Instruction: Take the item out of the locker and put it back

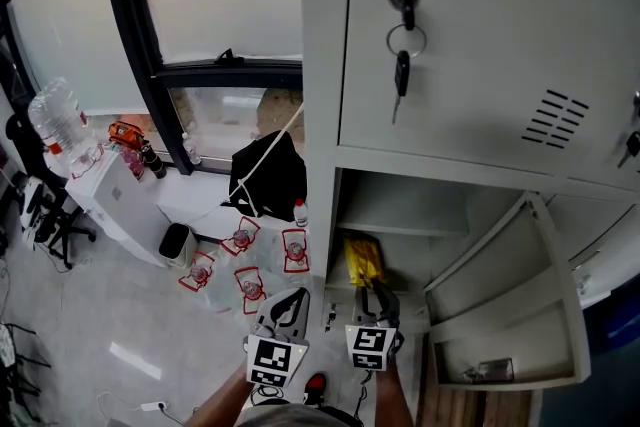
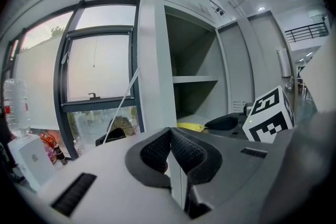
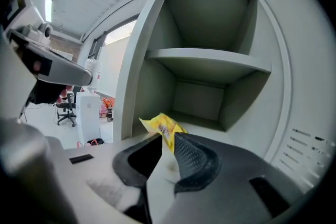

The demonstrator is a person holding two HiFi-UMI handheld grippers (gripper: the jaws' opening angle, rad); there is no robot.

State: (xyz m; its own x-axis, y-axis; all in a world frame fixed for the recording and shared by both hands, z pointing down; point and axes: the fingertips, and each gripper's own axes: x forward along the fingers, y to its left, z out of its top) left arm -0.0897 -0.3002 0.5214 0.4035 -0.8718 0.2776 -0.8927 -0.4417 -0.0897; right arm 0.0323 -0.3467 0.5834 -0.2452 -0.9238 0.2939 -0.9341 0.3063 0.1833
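A yellow snack packet (image 1: 362, 260) lies on the floor of the open lower locker compartment (image 1: 400, 215), near its front edge. My right gripper (image 1: 372, 300) reaches in just behind it. In the right gripper view the packet (image 3: 164, 126) has one corner between the tips of the right gripper (image 3: 167, 136), resting against the right pad. The jaws stand a narrow gap apart, so it is open. My left gripper (image 1: 290, 305) hangs outside the locker's left wall, and in its own view the left gripper (image 2: 170, 131) is shut and empty, with the packet (image 2: 190, 126) visible beyond.
The compartment's door (image 1: 510, 315) swings open to the right. A shelf (image 3: 210, 60) crosses the compartment above the packet. Keys (image 1: 402, 35) hang from the closed door above. Small water bottles (image 1: 245, 260), a black bag (image 1: 268, 175) and a big water jug (image 1: 60, 120) are at the left.
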